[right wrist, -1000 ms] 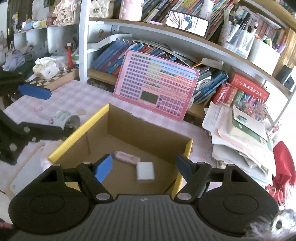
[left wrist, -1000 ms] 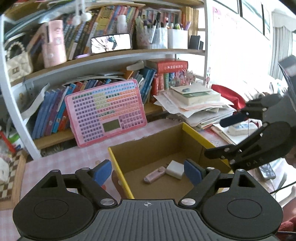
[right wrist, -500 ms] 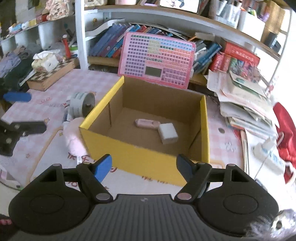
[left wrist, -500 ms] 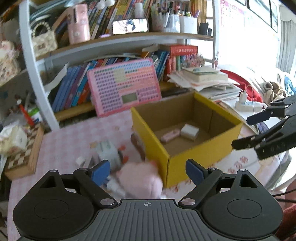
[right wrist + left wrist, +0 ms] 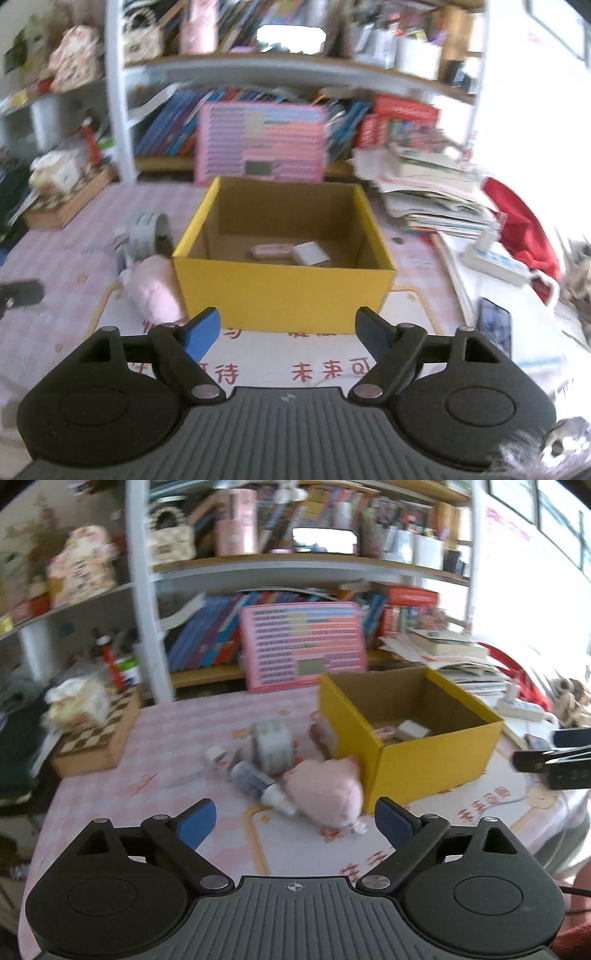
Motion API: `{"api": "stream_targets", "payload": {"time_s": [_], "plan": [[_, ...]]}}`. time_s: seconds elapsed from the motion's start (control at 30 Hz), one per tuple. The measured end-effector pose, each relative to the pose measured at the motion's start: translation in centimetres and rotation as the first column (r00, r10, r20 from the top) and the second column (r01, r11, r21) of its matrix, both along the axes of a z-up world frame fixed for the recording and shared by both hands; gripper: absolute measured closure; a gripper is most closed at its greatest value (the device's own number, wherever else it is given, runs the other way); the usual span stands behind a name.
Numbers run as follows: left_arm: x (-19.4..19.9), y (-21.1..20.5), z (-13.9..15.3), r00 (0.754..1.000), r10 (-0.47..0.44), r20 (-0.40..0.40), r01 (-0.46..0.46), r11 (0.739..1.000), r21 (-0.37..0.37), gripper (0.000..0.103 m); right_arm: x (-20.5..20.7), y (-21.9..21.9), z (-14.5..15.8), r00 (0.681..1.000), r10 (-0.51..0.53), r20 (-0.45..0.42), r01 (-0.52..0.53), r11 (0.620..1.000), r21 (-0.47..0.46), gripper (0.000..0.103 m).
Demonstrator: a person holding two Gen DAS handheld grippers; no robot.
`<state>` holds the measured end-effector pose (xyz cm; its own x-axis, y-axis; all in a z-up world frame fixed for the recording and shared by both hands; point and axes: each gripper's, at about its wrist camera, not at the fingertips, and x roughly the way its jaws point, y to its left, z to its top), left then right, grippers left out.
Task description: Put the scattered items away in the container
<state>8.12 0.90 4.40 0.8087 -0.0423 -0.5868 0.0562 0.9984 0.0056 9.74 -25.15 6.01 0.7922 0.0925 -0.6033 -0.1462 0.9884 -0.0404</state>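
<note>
I've got two things in the yellow box so far, a pink stick and a white block, while the pink plush, the little bottle and the tape roll lie on the table just left of it. Both my left gripper and right gripper are opening with nothing between their jaws; the plush leans against the box's left wall, crowding the bottle

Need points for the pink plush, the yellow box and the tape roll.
pink plush (image 5: 325, 794), left wrist view, middle of its body
yellow box (image 5: 284, 295), right wrist view, front outer wall
tape roll (image 5: 272, 744), left wrist view, its outer band
</note>
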Motion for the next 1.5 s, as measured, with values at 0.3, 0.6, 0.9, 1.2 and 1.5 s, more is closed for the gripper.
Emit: {"api": "stream_targets", "payload": {"time_s": [0.3,0.6,0.9,1.2,1.5], "plan": [[-2.9,1.9,-1.6,0.996,0.055,-0.065,-0.057,0.998,-0.017,0.008,-3.1,1.2,-1.9,0.998,-0.042,-0.051,0.043,0.999,0.016,0.023],[-4.2,2.4,-2.9,0.992,0.08,-0.098,-0.079,0.997,0.01,0.008,-3.6,3.3,-3.0,0.998,0.006,-0.066,-0.008,1.0,-0.028,0.022],[-5.0,3.0,-3.2,0.989,0.097,-0.112,-0.096,0.995,0.012,0.008,-3.6,5.5,-3.2,0.995,0.061,-0.078,-0.064,0.997,-0.033,0.019],[-5.5,4.2,-3.9,0.983,0.125,-0.137,-0.127,0.992,-0.004,0.008,-3.9,7.6,-4.5,0.983,0.124,-0.137,-0.13,0.991,-0.037,0.017],[-6.0,5.3,-4.1,0.978,0.159,-0.136,-0.161,0.987,-0.007,0.008,-4.5,9.8,-5.3,0.968,0.19,-0.161,-0.198,0.98,-0.035,0.015]]}}
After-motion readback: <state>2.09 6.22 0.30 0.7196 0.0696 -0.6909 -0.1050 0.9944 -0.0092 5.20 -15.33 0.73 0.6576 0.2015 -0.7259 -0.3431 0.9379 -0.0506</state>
